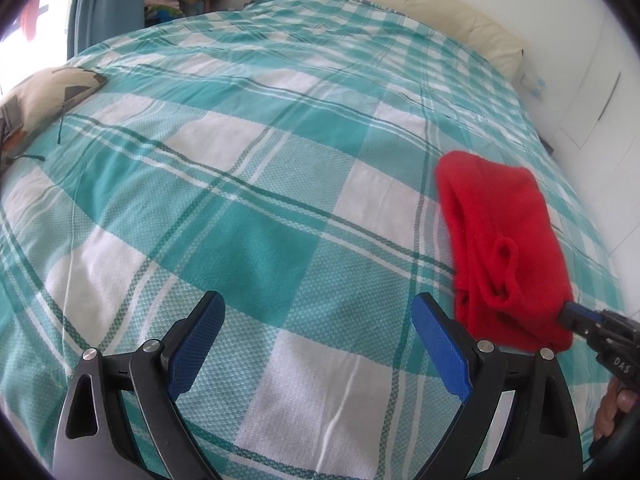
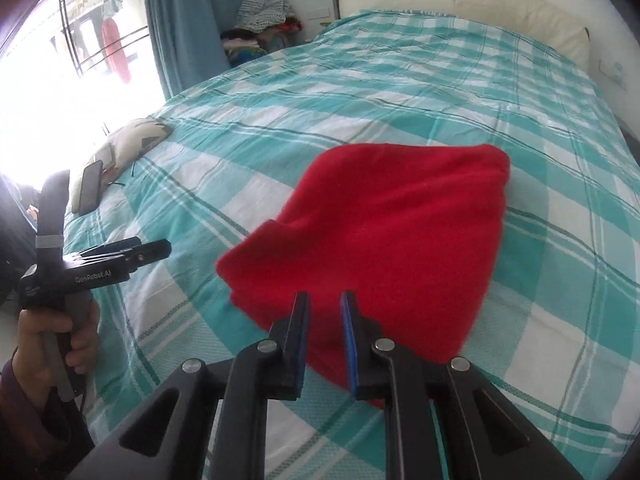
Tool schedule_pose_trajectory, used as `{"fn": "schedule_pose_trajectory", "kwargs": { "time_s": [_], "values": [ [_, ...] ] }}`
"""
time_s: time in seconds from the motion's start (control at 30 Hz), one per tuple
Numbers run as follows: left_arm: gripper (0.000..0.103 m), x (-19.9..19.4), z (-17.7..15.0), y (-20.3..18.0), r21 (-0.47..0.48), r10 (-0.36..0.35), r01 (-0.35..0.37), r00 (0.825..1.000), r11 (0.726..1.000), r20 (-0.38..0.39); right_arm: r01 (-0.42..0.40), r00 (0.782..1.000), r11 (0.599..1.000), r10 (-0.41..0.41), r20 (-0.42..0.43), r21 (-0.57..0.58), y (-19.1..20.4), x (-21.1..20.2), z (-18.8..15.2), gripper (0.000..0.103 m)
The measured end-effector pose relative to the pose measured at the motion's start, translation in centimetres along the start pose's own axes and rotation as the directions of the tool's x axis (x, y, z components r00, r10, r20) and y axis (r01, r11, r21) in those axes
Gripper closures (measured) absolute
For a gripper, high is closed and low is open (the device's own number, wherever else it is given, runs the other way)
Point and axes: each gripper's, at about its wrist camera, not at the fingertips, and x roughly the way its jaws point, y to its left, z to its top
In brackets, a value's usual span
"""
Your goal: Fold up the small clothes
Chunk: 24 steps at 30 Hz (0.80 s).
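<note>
A small red fleece garment (image 2: 384, 236) hangs folded over itself above the teal-and-white checked bedspread (image 2: 400, 92). My right gripper (image 2: 324, 300) is shut on its near edge and holds it up. In the left wrist view the red garment (image 1: 504, 248) hangs at the right, with the right gripper (image 1: 576, 314) clamped on its lower edge. My left gripper (image 1: 318, 308) is wide open and empty, low over the bedspread (image 1: 240, 152), to the left of the garment. It also shows in the right wrist view (image 2: 156, 250) at the far left.
A patterned cushion (image 1: 44, 96) lies at the bed's left edge, with a dark phone (image 2: 90, 190) beside it. A cream pillow (image 2: 460, 4) lies at the head of the bed. A pile of clothes (image 2: 262, 26) sits beyond, next to a blue curtain (image 2: 188, 28).
</note>
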Motion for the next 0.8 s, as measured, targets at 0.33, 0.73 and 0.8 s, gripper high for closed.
{"fn": "schedule_pose_trajectory", "kwargs": {
  "time_s": [0.33, 0.73, 0.8],
  "values": [
    [0.002, 2.4, 5.2, -6.0, 0.002, -0.291, 0.293, 0.949, 0.956, -0.12, -0.126, 0.99, 0.978, 0.115, 0.076, 0.166, -4.6, -1.3, -1.0, 0.037],
    [0.048, 10.9, 5.4, -13.1, 0.161, -0.158, 0.207, 0.949, 0.965, -0.274, -0.15, 0.989, 0.904, 0.137, 0.059, 0.401, -11.0, 6.7, 3.3, 0.041],
    [0.074, 10.9, 5.2, -14.0, 0.181, -0.172, 0.227, 0.944, 0.957, -0.28, -0.015, 0.999, 0.962, 0.005, 0.038, 0.274, -8.6, 6.6, 4.2, 0.064]
  ]
}}
